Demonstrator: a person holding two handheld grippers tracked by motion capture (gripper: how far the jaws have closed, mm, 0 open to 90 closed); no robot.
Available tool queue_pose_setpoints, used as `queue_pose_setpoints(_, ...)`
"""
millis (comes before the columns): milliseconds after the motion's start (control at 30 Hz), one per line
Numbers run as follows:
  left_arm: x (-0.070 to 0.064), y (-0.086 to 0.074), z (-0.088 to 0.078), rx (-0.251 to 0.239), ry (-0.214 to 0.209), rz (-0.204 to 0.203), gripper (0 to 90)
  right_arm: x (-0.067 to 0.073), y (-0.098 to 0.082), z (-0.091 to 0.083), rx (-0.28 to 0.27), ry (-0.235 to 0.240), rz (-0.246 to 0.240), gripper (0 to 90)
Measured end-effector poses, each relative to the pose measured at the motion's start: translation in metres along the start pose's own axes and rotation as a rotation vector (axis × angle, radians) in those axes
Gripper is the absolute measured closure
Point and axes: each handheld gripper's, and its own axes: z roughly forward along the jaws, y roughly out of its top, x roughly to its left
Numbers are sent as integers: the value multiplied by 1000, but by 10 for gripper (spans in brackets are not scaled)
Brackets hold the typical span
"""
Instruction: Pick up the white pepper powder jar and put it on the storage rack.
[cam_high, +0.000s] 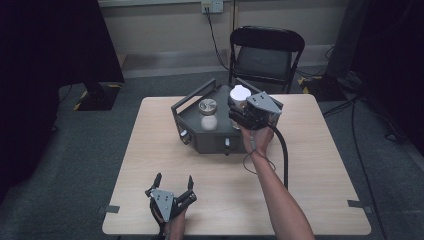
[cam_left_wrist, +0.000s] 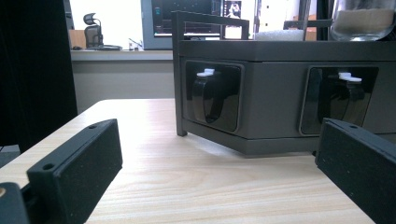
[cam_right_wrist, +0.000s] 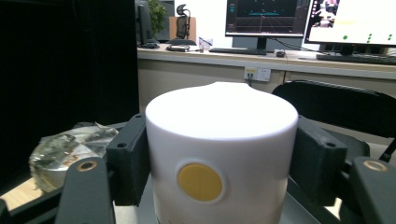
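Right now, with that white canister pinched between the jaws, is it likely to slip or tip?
The white canister looks smooth and rigid, so it could be somewhat slippery. The right hand-held gripper clamps it on both sides, which probably steadies it. Its straight round wall suggests it would roll if laid down.

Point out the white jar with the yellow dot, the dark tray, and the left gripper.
white jar (cam_right_wrist: 222, 154), right gripper view, front wall.
dark tray (cam_high: 212, 142), high view, front wall.
left gripper (cam_high: 173, 181), high view, between its fingers.
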Motion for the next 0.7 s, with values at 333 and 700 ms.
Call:
queue_pose_setpoints(333, 0, 0, 0, 0, -2, 0, 1, -2, -5, 9, 22, -9, 14, 306)
queue_pose_setpoints(700, 0, 0, 0, 0, -2, 0, 0, 2, -12, 10, 17, -20, 16, 306)
